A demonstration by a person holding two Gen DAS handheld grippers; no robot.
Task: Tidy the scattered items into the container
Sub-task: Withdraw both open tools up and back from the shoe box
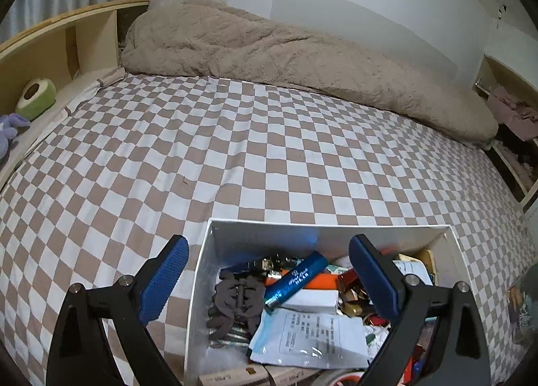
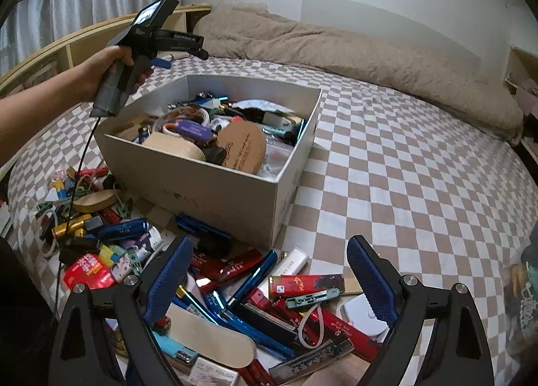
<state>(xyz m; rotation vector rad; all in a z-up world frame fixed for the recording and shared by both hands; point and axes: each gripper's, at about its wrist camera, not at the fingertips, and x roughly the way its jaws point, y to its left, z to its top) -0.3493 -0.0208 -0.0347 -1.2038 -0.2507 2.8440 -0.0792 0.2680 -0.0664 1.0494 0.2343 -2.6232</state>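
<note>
A white box (image 1: 215, 241) (image 2: 235, 191) stands on the checkered bed, filled with several small items. In the left wrist view my left gripper (image 1: 269, 281) is open and empty above the box, over a shiny blue tube (image 1: 296, 281), a dark hair claw (image 1: 235, 302) and a white packet (image 1: 312, 339). In the right wrist view my right gripper (image 2: 269, 281) is open and empty above a pile of scattered items in front of the box: a blue pen (image 2: 252, 276), a red lighter (image 2: 306, 283), a white case (image 2: 292, 263) and a beige nail file (image 2: 212, 339). The left gripper's body (image 2: 148, 46) is held above the box's far left corner.
More loose items (image 2: 87, 228) lie left of the box. A beige blanket (image 1: 269, 53) lies along the wall side of the bed. A wooden headboard shelf (image 1: 50, 53) holds a green toy (image 1: 35, 98). The checkered sheet (image 2: 403, 167) stretches right of the box.
</note>
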